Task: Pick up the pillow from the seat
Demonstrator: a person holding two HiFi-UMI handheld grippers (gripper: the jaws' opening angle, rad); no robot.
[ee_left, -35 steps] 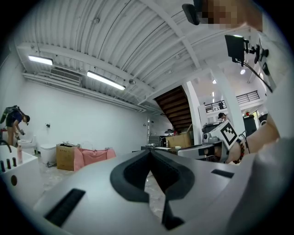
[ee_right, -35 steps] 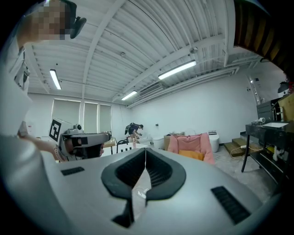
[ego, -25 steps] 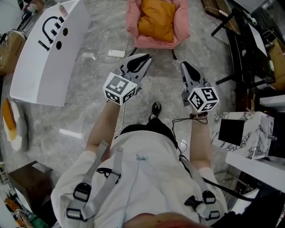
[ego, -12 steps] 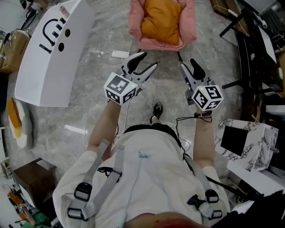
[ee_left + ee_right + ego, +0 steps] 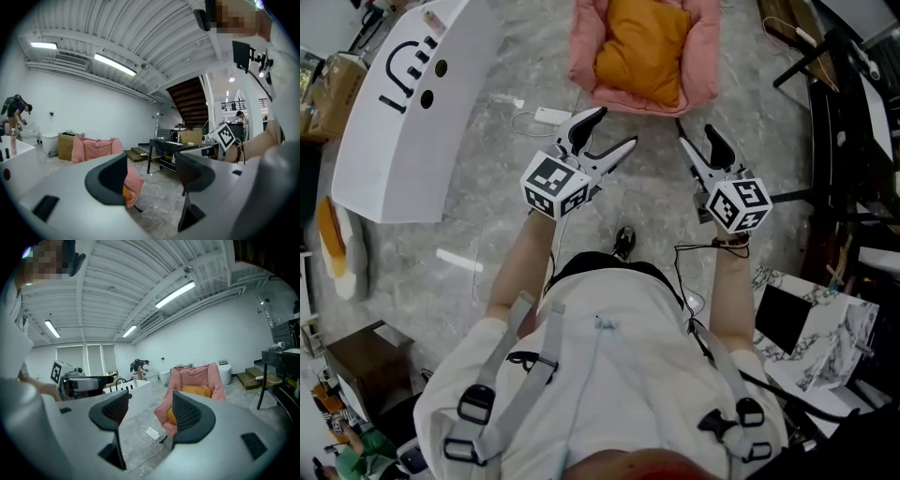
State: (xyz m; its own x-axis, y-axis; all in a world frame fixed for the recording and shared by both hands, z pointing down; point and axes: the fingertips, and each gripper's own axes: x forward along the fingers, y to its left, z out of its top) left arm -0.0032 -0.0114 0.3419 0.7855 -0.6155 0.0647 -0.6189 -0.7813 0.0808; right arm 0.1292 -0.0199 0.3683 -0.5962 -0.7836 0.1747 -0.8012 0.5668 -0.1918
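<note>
Left gripper (image 5: 614, 129), right gripper (image 5: 696, 136): jaws just opened, now spread, nothing between. Pillow (image 5: 642, 47) ahead on seat (image 5: 705, 56). Risk: shallow pinch on soft cover, pillow slips.

The pillow (image 5: 642, 45) I'm after is a plump orange cushion, roughly square with soft rounded corners. It sits untouched in the seat (image 5: 704, 66), a low pink padded chair whose puffy back and sides wrap round it. It lies ahead of me, at the top of my head view, and fills most of the hollow, with pink rim showing on every side. In my right gripper view the pillow (image 5: 197, 391) is an orange band leaning back between the pink side walls (image 5: 213, 378). The seat stands on thin dark legs on the grey marbled floor (image 5: 487, 187). In my left gripper view only a sliver of orange (image 5: 125, 191) shows at the seat's front edge.
</note>
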